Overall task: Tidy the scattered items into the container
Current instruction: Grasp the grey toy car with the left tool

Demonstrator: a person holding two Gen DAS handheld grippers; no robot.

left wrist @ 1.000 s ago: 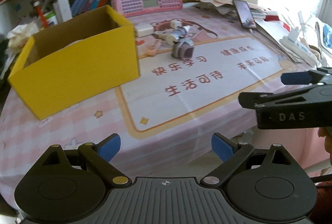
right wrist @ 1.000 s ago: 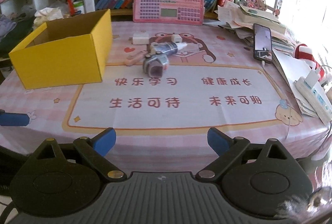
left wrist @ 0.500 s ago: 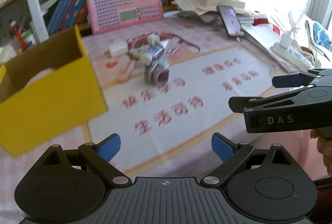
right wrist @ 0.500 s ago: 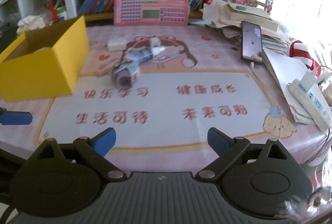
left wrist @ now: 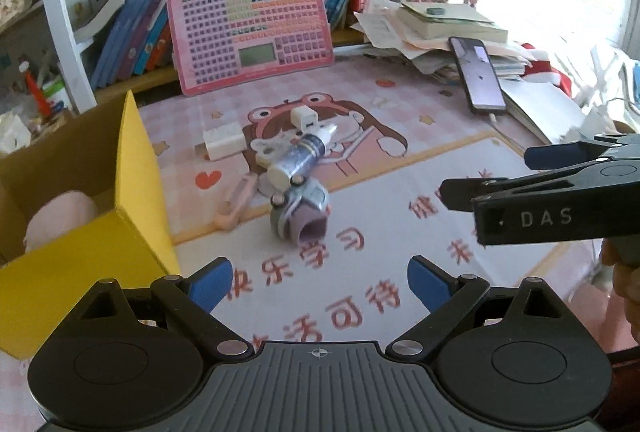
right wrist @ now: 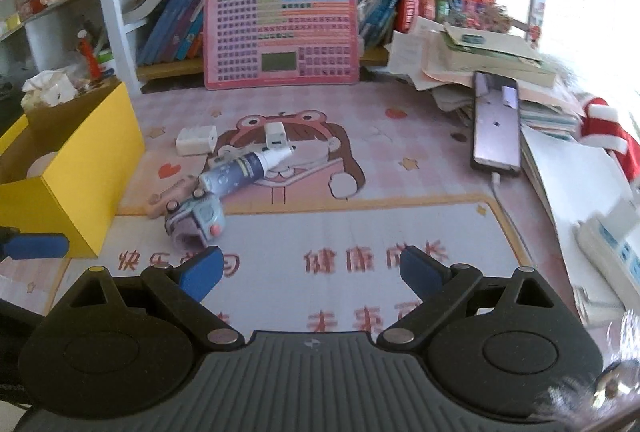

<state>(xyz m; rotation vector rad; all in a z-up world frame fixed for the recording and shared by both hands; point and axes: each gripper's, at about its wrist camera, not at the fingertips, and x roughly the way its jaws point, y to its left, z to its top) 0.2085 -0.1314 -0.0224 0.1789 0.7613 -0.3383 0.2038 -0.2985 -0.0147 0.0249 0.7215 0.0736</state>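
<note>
Scattered items — grey toy car (left wrist: 299, 215), spray tube (left wrist: 298, 161), two white chargers (left wrist: 223, 143), pink case (left wrist: 236, 202) — are lying clustered on the pink mat (left wrist: 400, 232), just right of the yellow box (left wrist: 132, 200). Left gripper (left wrist: 320, 286) and right gripper (right wrist: 310, 272) are hovering wide open, holding nothing.

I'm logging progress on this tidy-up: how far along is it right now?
Early. Done: one pale pink item already lies inside the yellow box. In hand: nothing; the left tool and right tool are both open and empty, above the mat. Left: the toy camera, spray bottle, pink clip, white charger block and small USB plug lie scattered on the mat.
</note>
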